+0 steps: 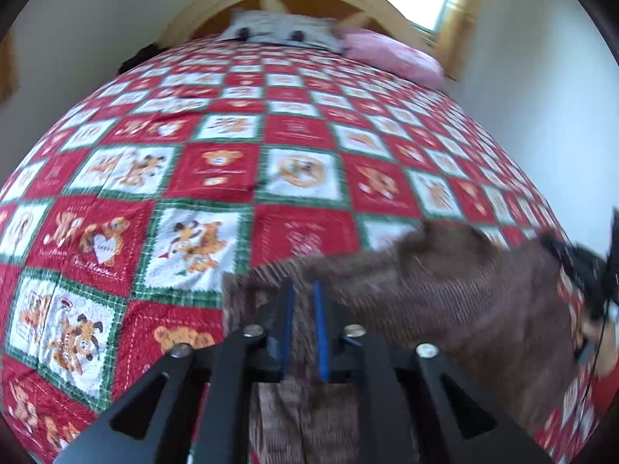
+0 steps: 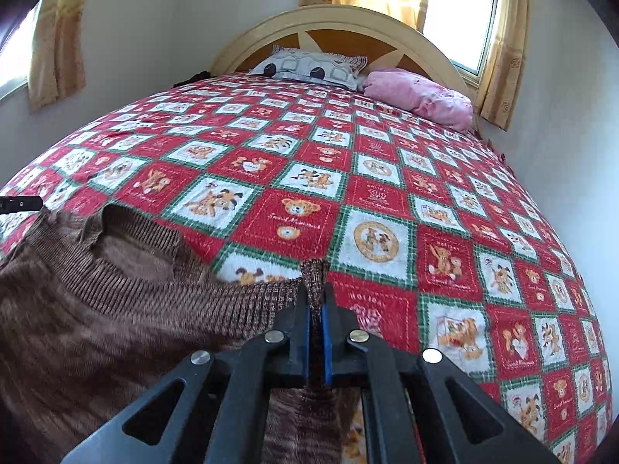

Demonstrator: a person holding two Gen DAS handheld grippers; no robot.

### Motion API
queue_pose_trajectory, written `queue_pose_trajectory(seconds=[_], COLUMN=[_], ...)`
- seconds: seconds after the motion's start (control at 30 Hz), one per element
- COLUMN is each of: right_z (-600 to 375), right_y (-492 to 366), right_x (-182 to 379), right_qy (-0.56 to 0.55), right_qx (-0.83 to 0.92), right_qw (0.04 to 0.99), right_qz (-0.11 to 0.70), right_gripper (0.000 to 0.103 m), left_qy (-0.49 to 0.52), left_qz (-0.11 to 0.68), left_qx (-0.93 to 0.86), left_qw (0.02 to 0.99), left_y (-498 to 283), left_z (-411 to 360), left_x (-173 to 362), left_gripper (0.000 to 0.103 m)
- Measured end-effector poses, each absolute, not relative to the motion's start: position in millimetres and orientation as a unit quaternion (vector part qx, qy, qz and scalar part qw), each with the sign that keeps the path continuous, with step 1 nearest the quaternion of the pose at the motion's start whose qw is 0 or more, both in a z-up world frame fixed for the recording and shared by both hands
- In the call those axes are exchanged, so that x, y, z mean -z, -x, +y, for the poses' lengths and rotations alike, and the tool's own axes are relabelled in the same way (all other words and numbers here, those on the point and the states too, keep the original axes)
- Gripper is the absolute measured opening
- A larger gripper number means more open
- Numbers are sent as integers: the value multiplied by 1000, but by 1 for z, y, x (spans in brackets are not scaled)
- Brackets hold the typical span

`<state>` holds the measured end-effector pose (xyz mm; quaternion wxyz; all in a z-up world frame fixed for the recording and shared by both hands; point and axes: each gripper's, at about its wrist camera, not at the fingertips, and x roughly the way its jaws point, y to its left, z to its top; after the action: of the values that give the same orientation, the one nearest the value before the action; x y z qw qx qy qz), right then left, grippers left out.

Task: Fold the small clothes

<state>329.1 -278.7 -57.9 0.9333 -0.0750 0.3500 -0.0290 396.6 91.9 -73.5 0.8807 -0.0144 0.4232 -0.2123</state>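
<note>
A brown ribbed knit sweater (image 1: pixel 445 290) hangs stretched between both grippers above the bed. My left gripper (image 1: pixel 303 290) is shut on its left shoulder edge, with cloth between the blue pads. My right gripper (image 2: pixel 315 290) is shut on the right shoulder corner, and a tuft of knit pokes up between the fingertips. The neck opening (image 2: pixel 131 243) shows in the right wrist view, left of the gripper. In the left wrist view the right gripper (image 1: pixel 584 270) shows blurred at the far right edge.
The bed is covered by a red, white and green checked quilt (image 2: pixel 387 193) with bear prints. A patterned pillow (image 2: pixel 309 65) and a pink pillow (image 2: pixel 421 92) lie by the arched headboard (image 2: pixel 340 19). Walls and curtained windows surround the bed.
</note>
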Motion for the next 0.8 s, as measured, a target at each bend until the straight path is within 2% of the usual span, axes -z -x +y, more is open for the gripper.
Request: queue_pose_trajectory(seconds=[0.03, 0.1, 0.4, 0.47, 0.53, 0.63, 0.8], right_z=[-280, -281, -276, -279, -281, -283, -282], right_y=[-326, -323, -315, -315, -316, -315, -302], right_x=[57, 57, 69, 69, 69, 70, 49], right_qy=[70, 61, 64, 57, 52, 48, 43], right_qx=[27, 25, 22, 23, 24, 27, 23], right_qw=[934, 935, 930, 930, 931, 930, 942], right_qz=[349, 348, 361, 361, 362, 363, 333], right_gripper=[4, 4, 4, 4, 4, 4, 4], left_qy=[10, 0, 1, 14, 19, 22, 40], left_qz=[425, 436, 456, 456, 450, 441, 411], left_qx=[220, 219, 188, 192, 202, 202, 205], left_qw=[878, 873, 870, 869, 870, 874, 887], left_y=[-393, -392, -394, -394, -394, -392, -385], left_z=[91, 87, 85, 86, 86, 83, 87], left_x=[74, 80, 102, 102, 102, 97, 76], left_gripper=[41, 54, 56, 51, 17, 9, 9])
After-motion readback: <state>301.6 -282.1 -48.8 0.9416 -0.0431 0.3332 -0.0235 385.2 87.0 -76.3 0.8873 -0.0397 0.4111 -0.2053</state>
